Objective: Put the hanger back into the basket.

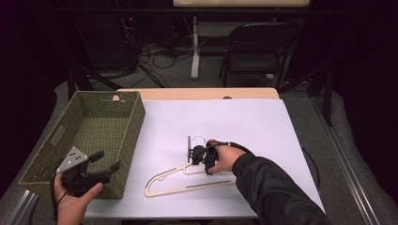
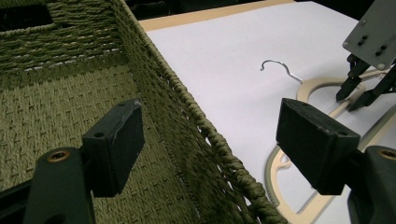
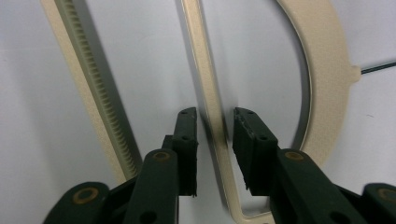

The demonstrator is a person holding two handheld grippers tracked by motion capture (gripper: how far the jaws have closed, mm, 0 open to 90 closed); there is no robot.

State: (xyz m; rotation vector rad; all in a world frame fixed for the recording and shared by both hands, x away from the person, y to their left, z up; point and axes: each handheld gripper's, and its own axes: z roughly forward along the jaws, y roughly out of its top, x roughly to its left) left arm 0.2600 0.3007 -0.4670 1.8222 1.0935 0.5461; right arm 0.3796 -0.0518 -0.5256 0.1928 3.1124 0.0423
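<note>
A pale wooden hanger (image 1: 187, 183) with a wire hook (image 1: 199, 138) lies flat on the white table cover. My right gripper (image 1: 206, 168) points down onto it. In the right gripper view its jaws (image 3: 215, 126) straddle a thin inner bar of the hanger (image 3: 210, 88), with narrow gaps on both sides, so it is open. The ridged lower bar (image 3: 93, 93) runs to the left. My left gripper (image 1: 105, 161) stands wide open over the near right wall of the green woven basket (image 1: 136, 126), holding nothing. From the left gripper (image 2: 210, 135) I see the hanger (image 2: 317, 85) and the right gripper (image 2: 357, 93) beyond.
The basket (image 2: 187, 102) takes up the table's left side and has nothing in it. The white cover (image 1: 234, 117) stretches behind and right of the hanger. A folding chair (image 1: 258, 47) and cables stand on the floor beyond the table.
</note>
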